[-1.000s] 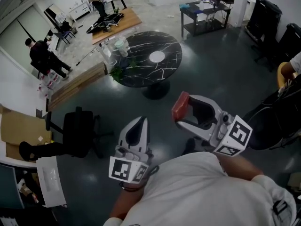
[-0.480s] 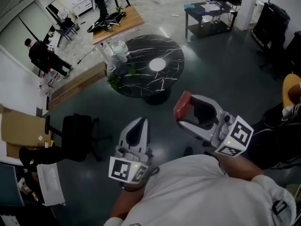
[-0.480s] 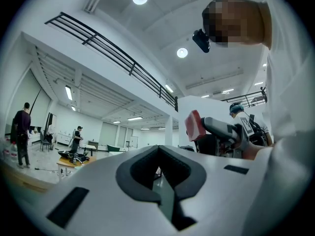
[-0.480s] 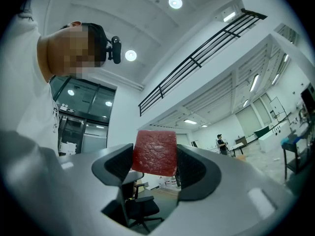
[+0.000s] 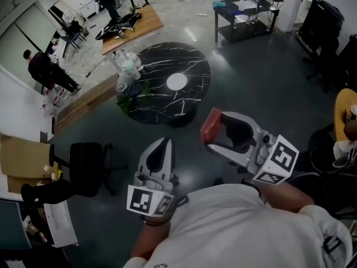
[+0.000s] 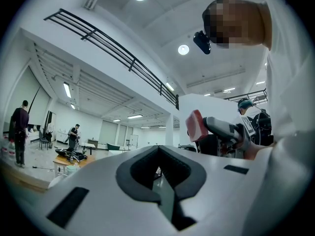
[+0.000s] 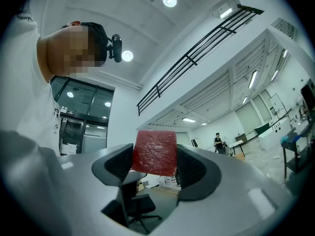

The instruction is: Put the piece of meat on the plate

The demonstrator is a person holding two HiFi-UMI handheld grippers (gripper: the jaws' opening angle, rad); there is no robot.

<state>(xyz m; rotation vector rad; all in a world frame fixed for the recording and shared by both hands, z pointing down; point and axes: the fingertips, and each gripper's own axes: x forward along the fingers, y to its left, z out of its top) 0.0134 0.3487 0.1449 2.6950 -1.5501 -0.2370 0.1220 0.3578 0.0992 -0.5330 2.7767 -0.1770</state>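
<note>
Table (image 5: 158,103) further left; meat (image 7: 154,152) upright in hand-held gripper (image 7: 154,162)

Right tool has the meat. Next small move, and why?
Probably carry the right tool forward toward the white plate on the black marble table. Its jaws are shut on the piece of meat, which hangs in the air over the floor, well short of the table. The plate looks bare.
</note>
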